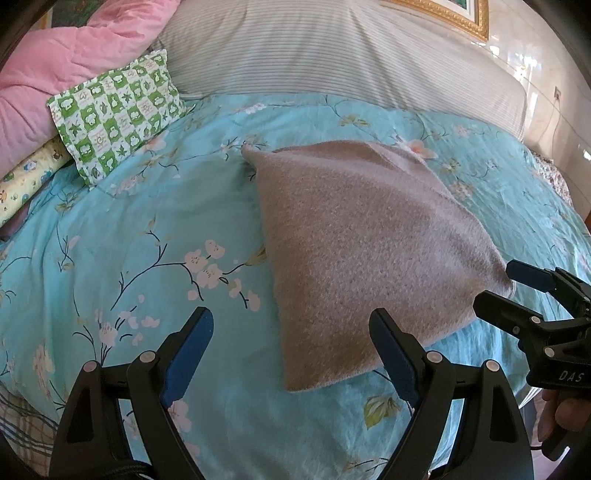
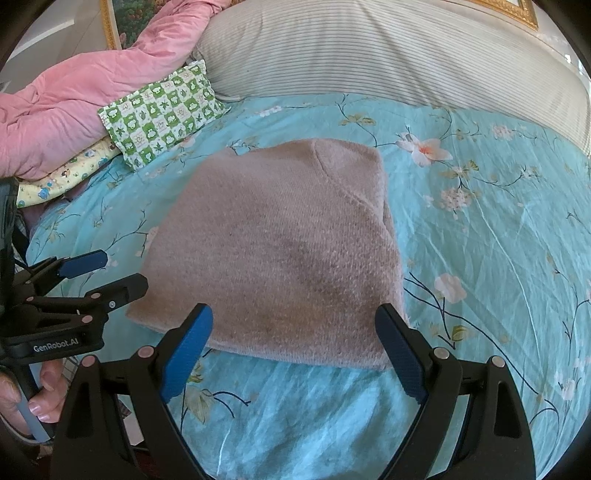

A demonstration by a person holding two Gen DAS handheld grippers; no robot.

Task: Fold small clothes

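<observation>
a folded knit [image 2: 280, 251] in dusty pink lies flat on the bed [image 2: 480, 258], in the middle of a turquoise floral cover, its near edge just ahead of both grippers. the fabric looks soft, thick and light, a fuzzy weave that should bend without resistance and give the blue pads good purchase; it is likely to sag and unfold if lifted by one point alone. the near corners, one on each side, look the best places to take hold, pinching all layers together. a seam runs diagonally across the far right part of the top layer.

the left gripper [image 1: 291, 354] hangs above the near left corner with jaws spread wide and nothing between them. the right gripper [image 2: 295, 350] stands over the near edge, jaws likewise released and empty.

how many layers the knit holds, and whether sleeves are tucked beneath, cannot be made out; its underside is hidden. a green checked pillow [image 2: 162, 110] and pink quilt [image 2: 74, 96] sit well apart at the far left, a striped bolster [image 2: 369, 55] beyond. a gilt frame [image 1: 443, 14] is cut off at the top.
</observation>
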